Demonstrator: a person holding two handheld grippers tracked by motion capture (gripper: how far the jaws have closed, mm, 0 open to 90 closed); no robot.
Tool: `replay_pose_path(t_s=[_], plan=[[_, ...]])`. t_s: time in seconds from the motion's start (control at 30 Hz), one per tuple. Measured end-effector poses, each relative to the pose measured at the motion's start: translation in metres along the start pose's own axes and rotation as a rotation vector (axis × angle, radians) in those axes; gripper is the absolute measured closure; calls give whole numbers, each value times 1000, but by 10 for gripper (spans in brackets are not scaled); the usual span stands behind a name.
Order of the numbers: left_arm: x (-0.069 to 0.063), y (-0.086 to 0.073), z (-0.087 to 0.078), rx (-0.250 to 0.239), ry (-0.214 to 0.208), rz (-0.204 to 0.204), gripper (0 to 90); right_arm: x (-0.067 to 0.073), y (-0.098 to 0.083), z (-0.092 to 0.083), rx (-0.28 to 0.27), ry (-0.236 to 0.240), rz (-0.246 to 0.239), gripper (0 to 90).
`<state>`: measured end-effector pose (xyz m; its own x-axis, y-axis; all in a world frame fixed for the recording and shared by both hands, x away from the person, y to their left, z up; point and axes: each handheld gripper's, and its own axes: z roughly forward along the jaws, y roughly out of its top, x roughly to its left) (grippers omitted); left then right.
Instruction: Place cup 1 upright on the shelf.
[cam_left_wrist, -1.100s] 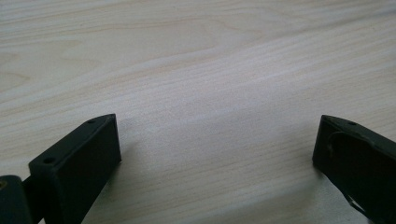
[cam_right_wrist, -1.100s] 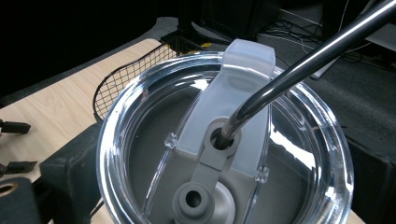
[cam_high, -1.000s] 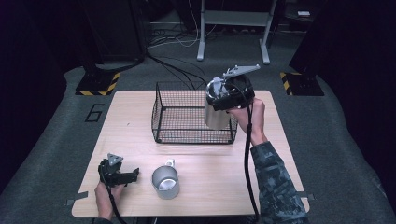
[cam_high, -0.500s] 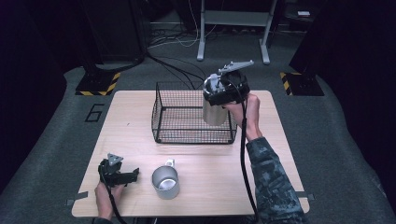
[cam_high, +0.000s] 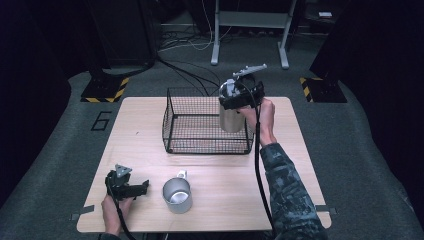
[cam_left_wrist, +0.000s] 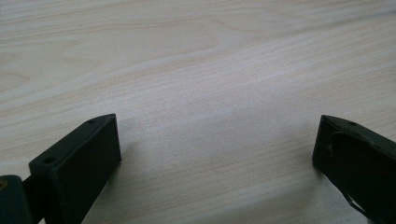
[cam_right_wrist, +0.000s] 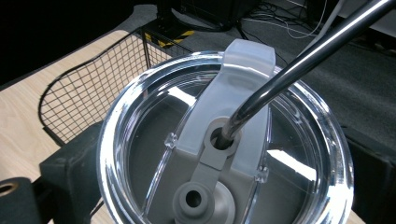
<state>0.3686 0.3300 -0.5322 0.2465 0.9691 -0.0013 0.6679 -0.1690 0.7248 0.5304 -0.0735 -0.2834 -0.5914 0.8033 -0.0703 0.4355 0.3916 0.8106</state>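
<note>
A steel tumbler (cam_high: 231, 120) with a clear lid (cam_right_wrist: 224, 154) and a metal straw (cam_right_wrist: 299, 60) hangs upright at the right end of the black wire basket (cam_high: 170, 120). My right gripper (cam_high: 240, 97) is shut on the tumbler just under its lid. Whether its base is below the basket's rim I cannot tell. In the right gripper view the basket (cam_right_wrist: 79, 93) lies to the left, behind the lid. My left gripper (cam_high: 142, 187) rests on the table's front left, and its jaws stand wide apart over bare wood (cam_left_wrist: 217, 154). A steel mug (cam_high: 177, 195) stands just right of it.
The light wooden table (cam_high: 300, 165) has bare surface on its right and left sides. Dark carpet surrounds it, with cables and a metal stand's legs (cam_high: 250, 35) on the floor behind.
My right gripper has shifted the tumbler slightly left, further over the basket. The left gripper and the mug have not moved.
</note>
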Motion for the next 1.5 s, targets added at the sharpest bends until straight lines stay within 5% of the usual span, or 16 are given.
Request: replay_pose_path(t_s=[0.93,1.5], plan=[[0,0,0,0,0,0,10,-1,-27,57,101,-16,31,35],[0,0,0,0,-1,0,10,-1,-44,77,138,-24,59,35]])
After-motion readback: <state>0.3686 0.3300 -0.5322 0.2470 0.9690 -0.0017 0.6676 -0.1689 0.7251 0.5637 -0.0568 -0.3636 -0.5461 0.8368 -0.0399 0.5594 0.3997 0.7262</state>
